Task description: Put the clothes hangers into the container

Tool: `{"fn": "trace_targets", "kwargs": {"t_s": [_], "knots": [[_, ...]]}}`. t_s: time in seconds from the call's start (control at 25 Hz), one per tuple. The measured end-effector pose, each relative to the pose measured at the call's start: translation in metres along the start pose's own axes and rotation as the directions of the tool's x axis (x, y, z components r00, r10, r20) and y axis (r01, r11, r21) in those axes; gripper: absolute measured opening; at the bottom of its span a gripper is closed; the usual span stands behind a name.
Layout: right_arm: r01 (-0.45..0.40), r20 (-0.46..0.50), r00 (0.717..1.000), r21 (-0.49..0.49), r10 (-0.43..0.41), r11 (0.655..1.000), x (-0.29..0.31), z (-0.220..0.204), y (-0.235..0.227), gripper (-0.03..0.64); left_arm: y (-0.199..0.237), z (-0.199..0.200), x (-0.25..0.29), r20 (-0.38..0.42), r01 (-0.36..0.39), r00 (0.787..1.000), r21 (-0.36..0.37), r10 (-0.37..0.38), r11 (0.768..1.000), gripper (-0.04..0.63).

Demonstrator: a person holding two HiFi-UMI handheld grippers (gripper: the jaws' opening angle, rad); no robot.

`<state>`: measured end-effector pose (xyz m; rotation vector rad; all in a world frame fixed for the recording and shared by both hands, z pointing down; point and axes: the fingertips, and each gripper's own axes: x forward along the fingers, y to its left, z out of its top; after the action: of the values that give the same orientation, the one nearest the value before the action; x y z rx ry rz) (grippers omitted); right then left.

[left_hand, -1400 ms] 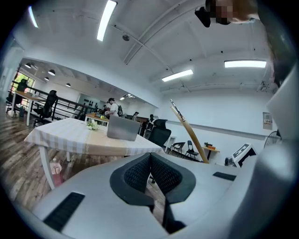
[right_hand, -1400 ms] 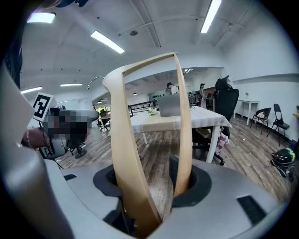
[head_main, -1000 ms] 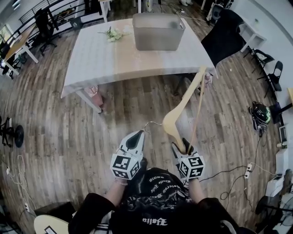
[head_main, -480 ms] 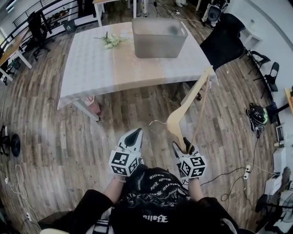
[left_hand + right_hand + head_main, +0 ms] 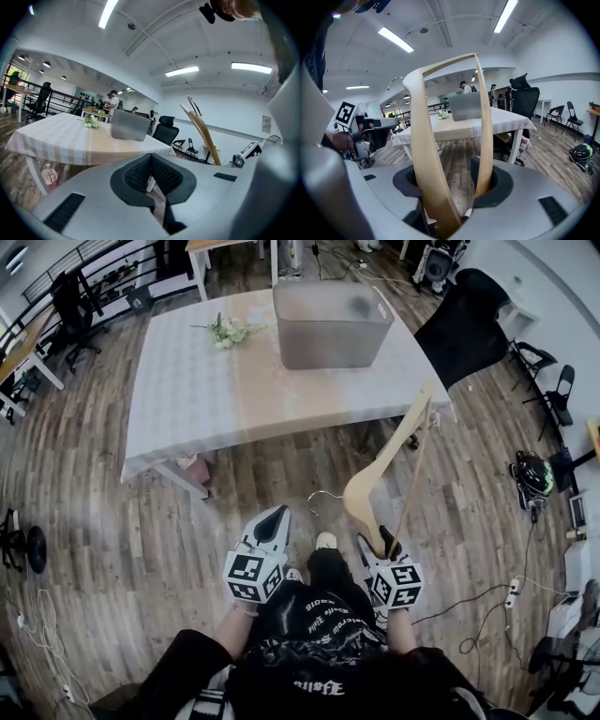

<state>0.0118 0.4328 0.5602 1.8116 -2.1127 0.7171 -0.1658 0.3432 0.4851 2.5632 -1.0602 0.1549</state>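
Observation:
A pale wooden clothes hanger (image 5: 384, 470) with a metal hook stands up out of my right gripper (image 5: 380, 545), which is shut on its lower end. In the right gripper view the hanger (image 5: 423, 154) fills the space between the jaws of that gripper (image 5: 452, 183). My left gripper (image 5: 277, 515) hangs beside it, shut and holding nothing; in the left gripper view the left gripper (image 5: 151, 157) has its jaws meeting, with the hanger (image 5: 202, 131) off to the right. The grey container (image 5: 333, 326) stands on the far side of the table (image 5: 187, 381), well ahead of both grippers.
A small bunch of flowers (image 5: 228, 331) lies on the table left of the container. A black office chair (image 5: 464, 324) stands at the table's right corner. Cables and a power strip (image 5: 511, 592) lie on the wooden floor at the right.
The table and container have drawn slightly nearer in the head view, and a foot now shows between the grippers. The hanger stays in the right gripper; the left gripper stays shut.

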Motion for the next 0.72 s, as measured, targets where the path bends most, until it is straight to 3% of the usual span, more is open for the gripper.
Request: {"fn": "trace_targets", "kwargs": {"t_s": [0.36,0.72], "knots": [[-0.033,-0.041,0.999,-0.074,0.03,0.997,0.067,0.031,-0.027,0.262,0.042,0.01,0.053,-0.005,-0.068,0.998,-0.028,0.068,0.997,0.02],[-0.05,-0.024,0.999,-0.094,0.047,0.994,0.145,0.104,-0.101,0.261,0.062,0.057,0.164,-0.005,-0.08,0.997,0.008,0.08,0.997,0.02]]}}
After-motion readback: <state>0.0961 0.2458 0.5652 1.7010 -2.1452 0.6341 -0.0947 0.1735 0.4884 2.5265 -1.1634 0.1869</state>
